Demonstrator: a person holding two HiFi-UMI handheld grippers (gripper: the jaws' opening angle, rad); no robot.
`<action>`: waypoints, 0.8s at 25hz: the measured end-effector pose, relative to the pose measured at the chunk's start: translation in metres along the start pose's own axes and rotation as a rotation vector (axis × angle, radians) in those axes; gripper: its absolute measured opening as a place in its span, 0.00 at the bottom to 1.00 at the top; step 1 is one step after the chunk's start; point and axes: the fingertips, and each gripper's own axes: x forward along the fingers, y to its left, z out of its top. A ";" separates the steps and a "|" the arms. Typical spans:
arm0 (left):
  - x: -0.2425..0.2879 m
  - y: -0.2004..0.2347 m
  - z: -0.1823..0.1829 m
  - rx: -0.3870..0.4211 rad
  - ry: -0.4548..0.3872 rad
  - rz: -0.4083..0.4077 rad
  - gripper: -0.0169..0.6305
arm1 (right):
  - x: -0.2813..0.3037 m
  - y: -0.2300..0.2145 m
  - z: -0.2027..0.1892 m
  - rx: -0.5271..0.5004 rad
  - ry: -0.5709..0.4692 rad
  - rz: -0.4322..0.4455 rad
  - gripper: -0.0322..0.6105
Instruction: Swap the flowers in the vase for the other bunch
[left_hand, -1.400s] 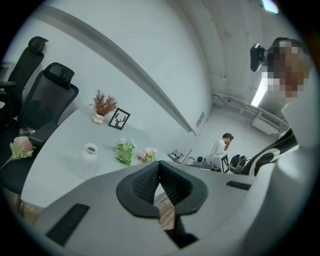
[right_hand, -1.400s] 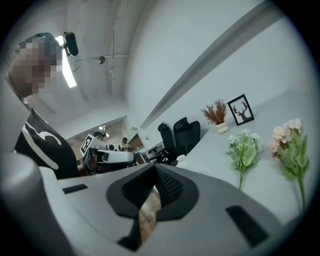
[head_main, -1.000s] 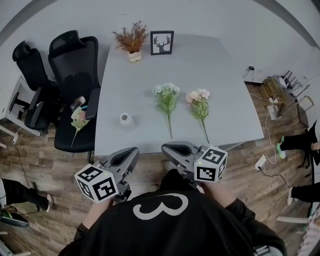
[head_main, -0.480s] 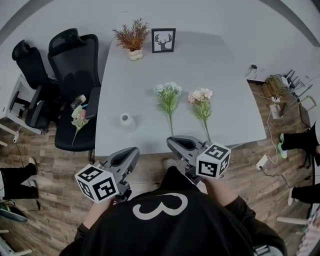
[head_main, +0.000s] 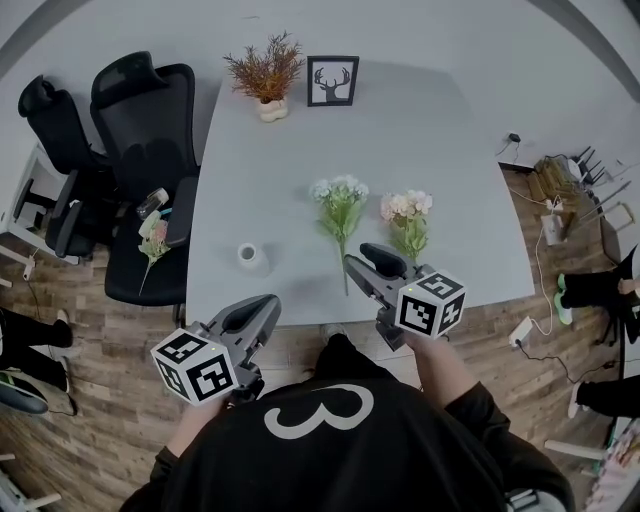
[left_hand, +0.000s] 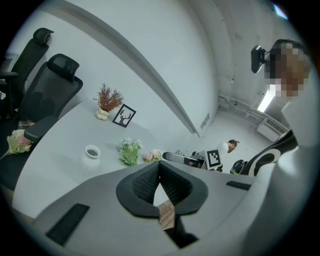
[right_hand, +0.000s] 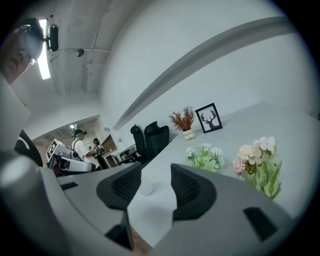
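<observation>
The right gripper (head_main: 360, 259) reaches over the table's near edge, its jaws opening with nothing between them. The left gripper (head_main: 263, 306) hangs just short of that edge, toward the near-left corner, with its jaws pressed together on nothing.

The white-green bunch (head_main: 338, 203) lies just left of the right gripper's tips, with its stem pointing at the near edge. The pink bunch (head_main: 407, 218) lies just beyond them to the right, and its stem runs under the gripper. The white vase (head_main: 250, 256) stands upright near the left edge, a little beyond the left gripper and apart from both bunches.

The grey table (head_main: 430, 130) carries a potted dried plant (head_main: 264, 75) and a framed deer picture (head_main: 331, 80) at its far edge. Two black office chairs (head_main: 140, 120) stand off the left edge, and another bunch of flowers (head_main: 150, 240) lies on one seat. The floor (head_main: 90, 420) is wood plank.
</observation>
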 end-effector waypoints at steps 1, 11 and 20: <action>0.003 0.004 0.004 -0.005 -0.005 0.002 0.04 | 0.005 -0.008 0.002 -0.002 0.007 -0.017 0.34; 0.041 0.035 0.043 -0.048 -0.039 0.003 0.04 | 0.059 -0.080 0.010 0.043 0.119 -0.116 0.42; 0.060 0.066 0.054 -0.109 -0.043 0.012 0.04 | 0.097 -0.131 0.000 0.103 0.216 -0.210 0.48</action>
